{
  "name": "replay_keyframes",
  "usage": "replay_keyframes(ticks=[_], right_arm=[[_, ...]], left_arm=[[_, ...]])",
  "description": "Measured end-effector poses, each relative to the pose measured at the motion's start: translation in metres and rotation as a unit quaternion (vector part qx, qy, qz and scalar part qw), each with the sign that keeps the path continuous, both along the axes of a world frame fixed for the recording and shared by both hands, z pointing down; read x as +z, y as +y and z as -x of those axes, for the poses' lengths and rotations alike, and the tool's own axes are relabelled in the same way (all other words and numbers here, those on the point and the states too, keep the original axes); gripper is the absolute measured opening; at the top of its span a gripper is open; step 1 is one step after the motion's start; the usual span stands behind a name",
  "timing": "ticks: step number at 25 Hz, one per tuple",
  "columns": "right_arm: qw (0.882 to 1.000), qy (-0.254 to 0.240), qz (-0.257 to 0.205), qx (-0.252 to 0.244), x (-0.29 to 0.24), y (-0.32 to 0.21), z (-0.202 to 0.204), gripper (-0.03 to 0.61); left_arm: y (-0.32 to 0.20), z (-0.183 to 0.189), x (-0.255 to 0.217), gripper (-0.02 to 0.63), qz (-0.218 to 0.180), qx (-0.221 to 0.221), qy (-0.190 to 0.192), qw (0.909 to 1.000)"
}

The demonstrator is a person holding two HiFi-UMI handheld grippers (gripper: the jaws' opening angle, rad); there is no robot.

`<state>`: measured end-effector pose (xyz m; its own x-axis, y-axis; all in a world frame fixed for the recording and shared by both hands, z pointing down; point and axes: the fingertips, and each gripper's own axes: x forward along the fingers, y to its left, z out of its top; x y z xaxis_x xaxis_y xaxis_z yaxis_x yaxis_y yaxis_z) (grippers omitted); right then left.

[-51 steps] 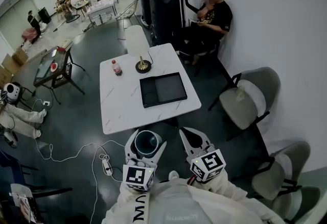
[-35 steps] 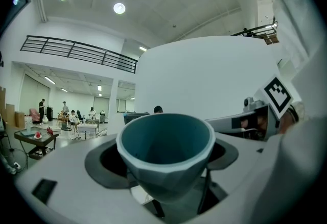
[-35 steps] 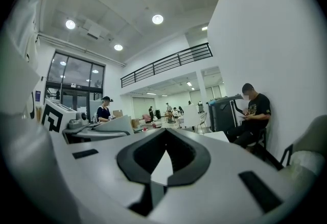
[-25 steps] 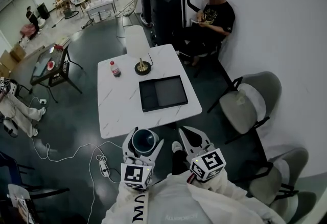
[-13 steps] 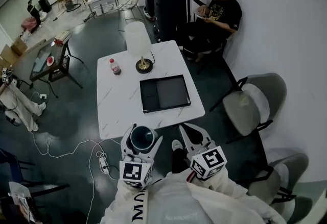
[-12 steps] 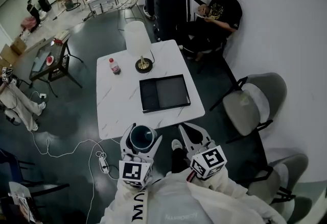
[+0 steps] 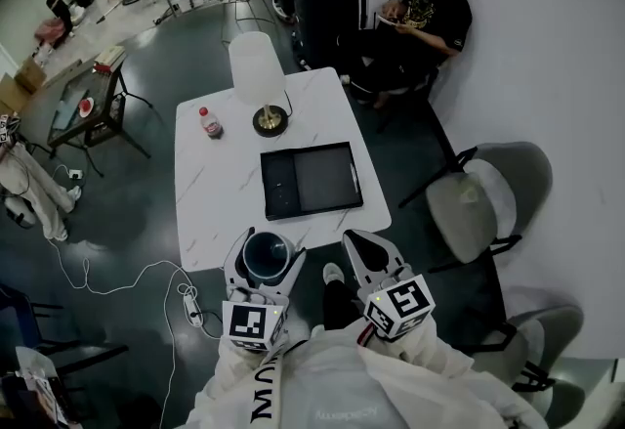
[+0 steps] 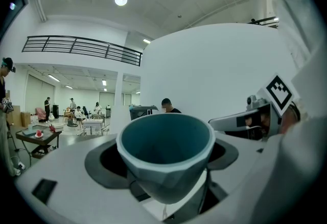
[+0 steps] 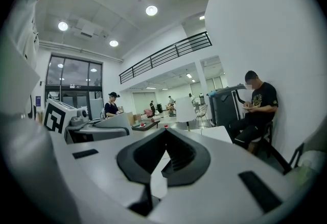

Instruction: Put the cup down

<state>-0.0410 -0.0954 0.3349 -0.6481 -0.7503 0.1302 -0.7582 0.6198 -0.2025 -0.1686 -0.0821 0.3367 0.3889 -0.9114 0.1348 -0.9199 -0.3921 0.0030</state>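
White marble worktop (image 7: 210,202) fills the middle of a large hall, carrying a flat black rectangular tray (image 7: 311,181), a white-shaded lamp on a brass base (image 7: 257,75) and a small red-capped bottle (image 7: 208,122). My left tool (image 7: 266,246) grips a teal faceted ceramic cup (image 8: 166,151), upright, its jaws spread wide round the body, at the worktop's near edge. My right tool (image 7: 363,243) sits beside it, jaws closed together on nothing.

Left tool (image 7: 265,251) points nearly level, its jaws clamped wide on a cup (image 8: 166,154). Right tool (image 7: 364,246) is level beside it, jaws together, empty.
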Motion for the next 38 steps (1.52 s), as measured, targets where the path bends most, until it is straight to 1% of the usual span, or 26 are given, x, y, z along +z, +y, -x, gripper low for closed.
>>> replay_keyframes(ticks=[6, 12, 16, 23, 27, 31, 38], right_arm=[[1.0, -0.001, 0.013, -0.002, 0.01, -0.03, -0.004, 0.006], [1.0, -0.001, 0.022, -0.001, 0.022, -0.064, -0.007, 0.006], [1.0, 0.001, 0.026, 0.004, 0.03, -0.081, -0.011, 0.006], [0.999, 0.0, 0.038, 0.018, 0.048, -0.117, -0.021, 0.006], [0.999, 0.001, 0.041, 0.026, 0.056, -0.134, -0.028, 0.006], [0.999, 0.001, 0.042, 0.035, 0.063, -0.15, -0.035, 0.006], [0.998, 0.004, 0.046, 0.038, 0.082, -0.174, -0.04, 0.006]], left_arm=[[-0.027, -0.001, 0.008, 0.414, 0.007, -0.006, -0.004, 0.9999], [-0.059, -0.006, 0.015, 0.414, 0.012, -0.002, -0.006, 0.9999], [-0.076, -0.008, 0.027, 0.414, 0.024, -0.003, -0.004, 0.9997], [-0.115, -0.018, 0.039, 0.414, 0.033, 0.006, -0.008, 0.9994], [-0.134, -0.023, 0.043, 0.414, 0.043, 0.006, -0.019, 0.9989], [-0.151, -0.036, 0.048, 0.414, 0.027, 0.018, 0.001, 0.9995], [-0.178, -0.047, 0.068, 0.414, 0.036, 0.023, 0.005, 0.9991]])
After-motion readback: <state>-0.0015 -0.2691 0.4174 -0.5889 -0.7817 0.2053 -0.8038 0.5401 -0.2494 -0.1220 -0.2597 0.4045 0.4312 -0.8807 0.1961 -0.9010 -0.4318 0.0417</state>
